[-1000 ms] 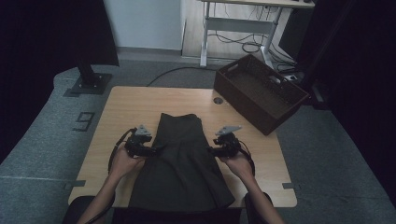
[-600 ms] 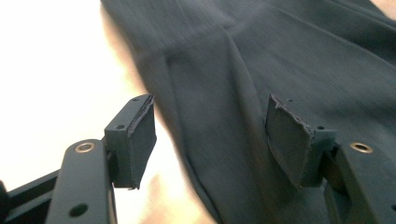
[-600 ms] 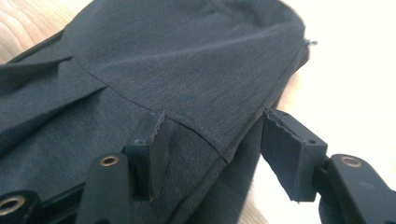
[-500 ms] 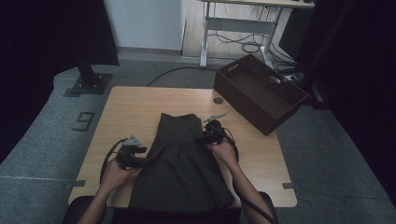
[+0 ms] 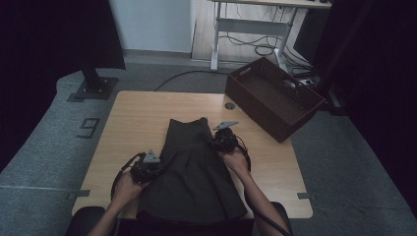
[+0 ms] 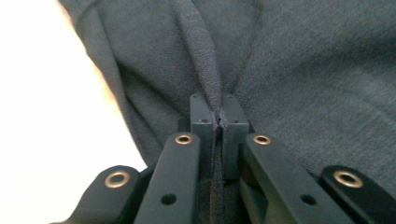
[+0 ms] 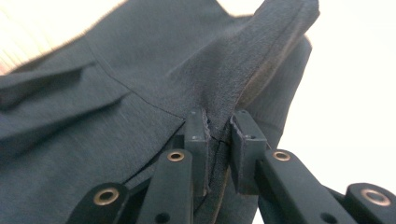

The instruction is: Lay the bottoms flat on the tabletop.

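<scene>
Dark skirt (image 5: pixel 192 172) lies flat at the table's (image 5: pixel 137 113) near centre. A fold at its left edge is pinched in the left gripper (image 5: pixel 146 168), just closed. Its right edge is clamped by the right gripper (image 5: pixel 221 139), likewise just closed.

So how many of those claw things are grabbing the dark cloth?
2. The left claw pinches the dark cloth at its left edge; the right claw pinches its right edge, nearer the top.
</scene>
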Demonstrator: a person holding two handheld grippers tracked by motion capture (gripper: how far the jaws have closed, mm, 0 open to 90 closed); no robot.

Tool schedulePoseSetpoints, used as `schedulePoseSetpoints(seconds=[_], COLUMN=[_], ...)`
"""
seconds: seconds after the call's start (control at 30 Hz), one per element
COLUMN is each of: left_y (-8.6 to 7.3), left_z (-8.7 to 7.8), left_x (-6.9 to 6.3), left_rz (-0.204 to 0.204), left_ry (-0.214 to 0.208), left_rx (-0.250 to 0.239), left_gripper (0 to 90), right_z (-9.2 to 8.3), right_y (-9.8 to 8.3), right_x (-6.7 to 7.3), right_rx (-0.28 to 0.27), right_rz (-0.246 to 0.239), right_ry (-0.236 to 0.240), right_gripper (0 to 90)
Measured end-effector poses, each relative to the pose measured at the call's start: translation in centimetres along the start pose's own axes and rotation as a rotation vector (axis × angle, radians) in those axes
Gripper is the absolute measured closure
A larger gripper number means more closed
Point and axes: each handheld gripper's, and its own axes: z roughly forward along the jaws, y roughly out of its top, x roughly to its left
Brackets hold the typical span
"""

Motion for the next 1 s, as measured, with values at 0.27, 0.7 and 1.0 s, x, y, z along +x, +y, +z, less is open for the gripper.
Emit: schedulePoseSetpoints(seconds=[0.27, 0.7, 1.0], left_y=[2.4, 2.5, 2.6], left_z=[-3.8, -0.6, 0.7], left_x=[0.3, 1.3, 3.5], left_rz=[0.008, -0.044, -0.131], left_ry=[0.043, -0.013, -0.005], left_rx=[-0.181, -0.073, -0.077], left_gripper=[86.5, 29.2, 20.5], right_z=[-1.6, 4.7, 2.9], right_y=[3.9, 0.2, 0.3], right_x=[-0.4, -3.3, -4.2], right_rx=[-0.063, 0.118, 0.085], right_rz=[-0.043, 0.079, 0.059], right_ry=[-0.059, -0.089, -0.142], right_gripper=[79.5, 51.1, 39.4])
